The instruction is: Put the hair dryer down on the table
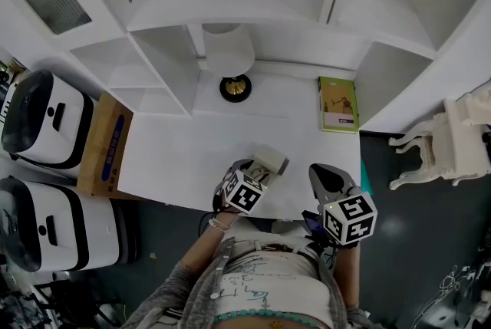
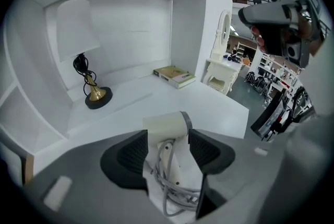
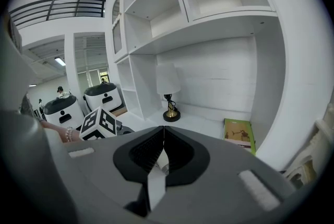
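Note:
A cream hair dryer [image 1: 269, 160] with its grey cord wound round the handle is just over the front edge of the white table [image 1: 176, 151]. My left gripper [image 1: 256, 170] is shut on the hair dryer [image 2: 166, 129], one jaw at each side of the handle and the barrel pointing ahead. I cannot tell whether the dryer touches the table top. My right gripper [image 1: 323, 176] hangs to the right, off the table's front corner. In the right gripper view, the right gripper [image 3: 163, 145] is shut with nothing between its jaws.
At the back of the table stands a lamp [image 1: 230, 59] with a white shade and a brass base. A green book [image 1: 338, 103] lies at the right. Shelf walls rise behind and beside. A cardboard box [image 1: 103, 143] and two white machines [image 1: 46, 120] stand left, a white chair [image 1: 445, 143] right.

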The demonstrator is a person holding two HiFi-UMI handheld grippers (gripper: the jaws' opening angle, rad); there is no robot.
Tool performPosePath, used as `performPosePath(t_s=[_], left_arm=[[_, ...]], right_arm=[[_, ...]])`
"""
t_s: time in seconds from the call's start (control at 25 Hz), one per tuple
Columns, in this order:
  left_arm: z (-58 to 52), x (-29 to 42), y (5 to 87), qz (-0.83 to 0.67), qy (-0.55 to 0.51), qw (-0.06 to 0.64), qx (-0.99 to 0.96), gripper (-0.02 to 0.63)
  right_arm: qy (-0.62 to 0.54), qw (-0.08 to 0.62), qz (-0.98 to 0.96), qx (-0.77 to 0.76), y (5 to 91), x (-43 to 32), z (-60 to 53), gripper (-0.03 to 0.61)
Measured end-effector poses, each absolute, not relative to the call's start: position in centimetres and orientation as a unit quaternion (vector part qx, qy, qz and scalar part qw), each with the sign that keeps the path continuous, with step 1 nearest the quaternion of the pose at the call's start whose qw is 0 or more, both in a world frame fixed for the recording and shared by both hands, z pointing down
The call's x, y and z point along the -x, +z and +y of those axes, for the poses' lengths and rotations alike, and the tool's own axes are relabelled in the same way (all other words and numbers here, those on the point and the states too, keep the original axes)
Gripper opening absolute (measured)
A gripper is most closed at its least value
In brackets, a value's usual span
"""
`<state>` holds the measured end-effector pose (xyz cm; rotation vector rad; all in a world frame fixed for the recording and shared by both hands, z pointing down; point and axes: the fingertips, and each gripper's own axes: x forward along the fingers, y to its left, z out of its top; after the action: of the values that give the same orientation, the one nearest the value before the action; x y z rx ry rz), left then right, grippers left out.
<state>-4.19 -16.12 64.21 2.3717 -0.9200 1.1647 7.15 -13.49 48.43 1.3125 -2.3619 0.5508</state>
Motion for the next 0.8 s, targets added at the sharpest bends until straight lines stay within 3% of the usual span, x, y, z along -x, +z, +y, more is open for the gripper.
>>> performPosePath(t_s=[0.8], left_arm=[[-15.6, 4.4, 60.6, -0.339, 0.365, 0.169, -0.851, 0.238]], right_arm=[[0.194, 0.198, -0.844, -0.458, 48.6, -6.2, -13.2, 0.029]])
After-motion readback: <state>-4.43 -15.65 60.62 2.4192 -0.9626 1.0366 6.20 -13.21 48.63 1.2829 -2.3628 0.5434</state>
